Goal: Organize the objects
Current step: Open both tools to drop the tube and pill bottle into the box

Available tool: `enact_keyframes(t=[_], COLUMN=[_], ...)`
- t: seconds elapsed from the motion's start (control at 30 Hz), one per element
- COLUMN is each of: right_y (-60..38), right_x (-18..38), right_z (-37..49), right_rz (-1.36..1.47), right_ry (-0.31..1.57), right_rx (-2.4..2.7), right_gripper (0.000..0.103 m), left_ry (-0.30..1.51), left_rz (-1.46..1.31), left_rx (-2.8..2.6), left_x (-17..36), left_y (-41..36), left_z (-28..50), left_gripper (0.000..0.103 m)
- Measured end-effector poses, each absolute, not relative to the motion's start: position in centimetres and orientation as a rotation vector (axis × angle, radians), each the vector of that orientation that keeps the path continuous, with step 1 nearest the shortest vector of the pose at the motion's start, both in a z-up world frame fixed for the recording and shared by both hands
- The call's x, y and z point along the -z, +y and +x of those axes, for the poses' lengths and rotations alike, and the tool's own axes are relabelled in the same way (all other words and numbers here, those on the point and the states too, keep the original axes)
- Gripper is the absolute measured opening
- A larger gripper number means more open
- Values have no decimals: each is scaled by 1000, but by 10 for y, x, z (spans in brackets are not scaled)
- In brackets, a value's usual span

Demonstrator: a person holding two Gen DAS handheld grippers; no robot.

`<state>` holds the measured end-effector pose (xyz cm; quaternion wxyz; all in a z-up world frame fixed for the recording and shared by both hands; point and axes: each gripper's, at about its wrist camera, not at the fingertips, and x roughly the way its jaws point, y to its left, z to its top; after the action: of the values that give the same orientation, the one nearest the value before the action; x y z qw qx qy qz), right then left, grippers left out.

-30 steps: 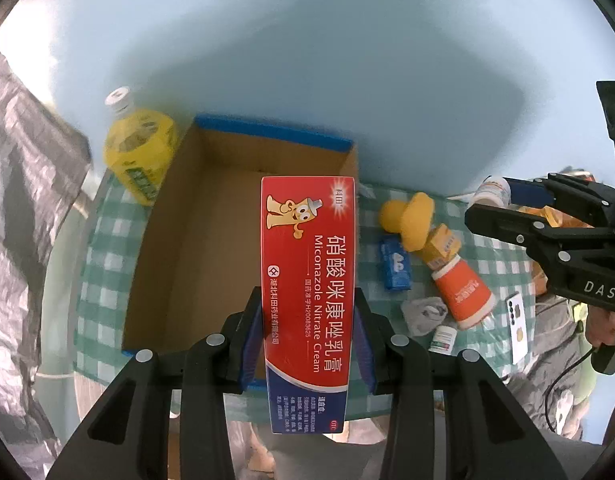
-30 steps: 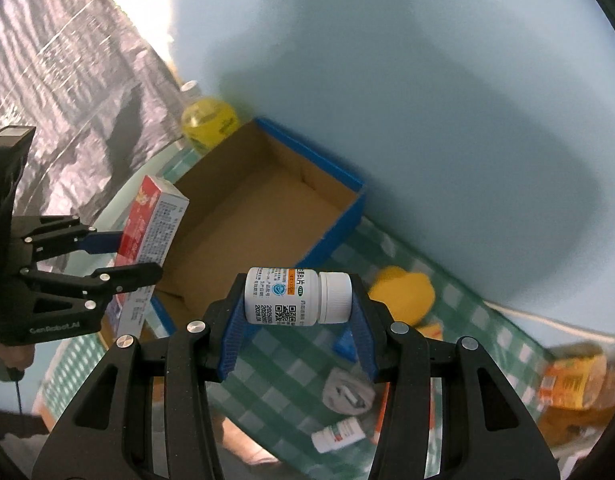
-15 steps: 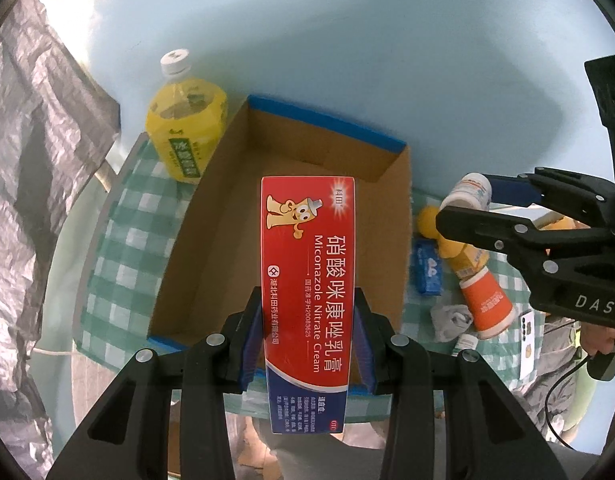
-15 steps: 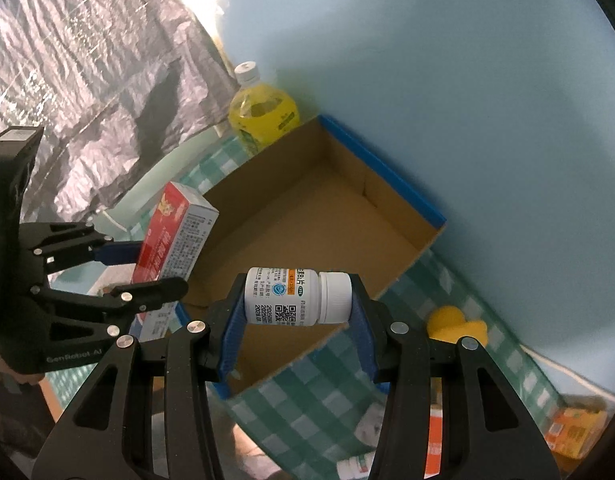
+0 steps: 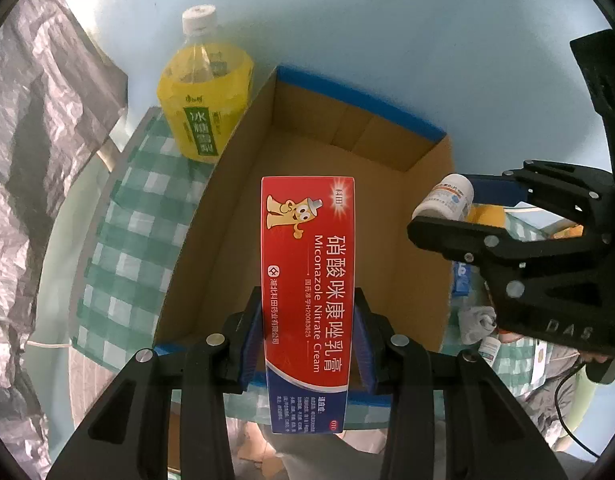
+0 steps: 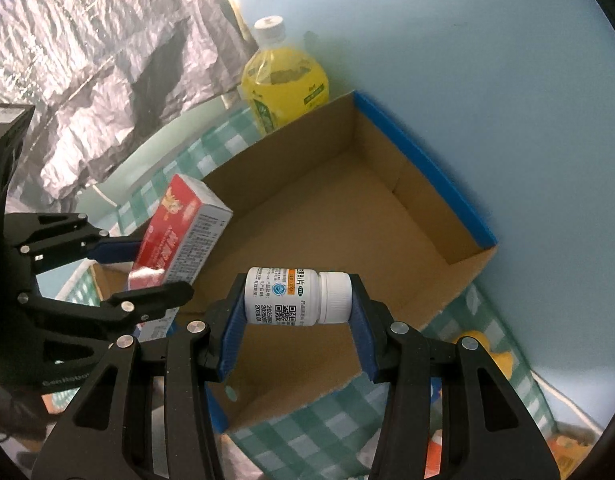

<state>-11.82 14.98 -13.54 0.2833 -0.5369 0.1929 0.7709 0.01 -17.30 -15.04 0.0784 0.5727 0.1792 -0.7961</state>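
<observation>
My left gripper (image 5: 308, 334) is shut on a red cream carton (image 5: 307, 280), held lengthwise above the near edge of an open cardboard box (image 5: 235, 216) with blue rims. My right gripper (image 6: 293, 316) is shut on a white pill bottle (image 6: 297, 296) lying sideways, cap to the right, above the same box (image 6: 347, 220). In the left wrist view the right gripper (image 5: 455, 216) with the bottle (image 5: 443, 202) hangs over the box's right wall. In the right wrist view the left gripper (image 6: 147, 268) and the carton (image 6: 179, 232) hover at the box's left side. The box looks bare inside.
A yellow drink bottle (image 5: 205, 100) (image 6: 281, 80) stands at the box's far left corner on the green checked cloth (image 5: 135, 220). A yellow duck toy (image 6: 487, 354), a small blue box (image 5: 461, 280) and other small items lie right of the box. Crinkled silver foil (image 6: 87, 60) hangs left.
Both grippers have moved in closer over the cardboard box, each still holding its item. The box and yellow bottle look larger and nearer in both views.
</observation>
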Motion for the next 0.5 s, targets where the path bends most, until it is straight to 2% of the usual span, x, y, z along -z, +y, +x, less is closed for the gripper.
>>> enact_keyframes(t=[0.5], right_y=[160], right_x=[156], right_z=[-113], right_rz=[-1451], right_ry=[552], right_rx=[-1995], right_gripper=[47], left_ry=[524], left_rz=[1773], left_rx=[2347], left_x=[178], left_y=[-175], left_z=[-17], left_gripper=[41])
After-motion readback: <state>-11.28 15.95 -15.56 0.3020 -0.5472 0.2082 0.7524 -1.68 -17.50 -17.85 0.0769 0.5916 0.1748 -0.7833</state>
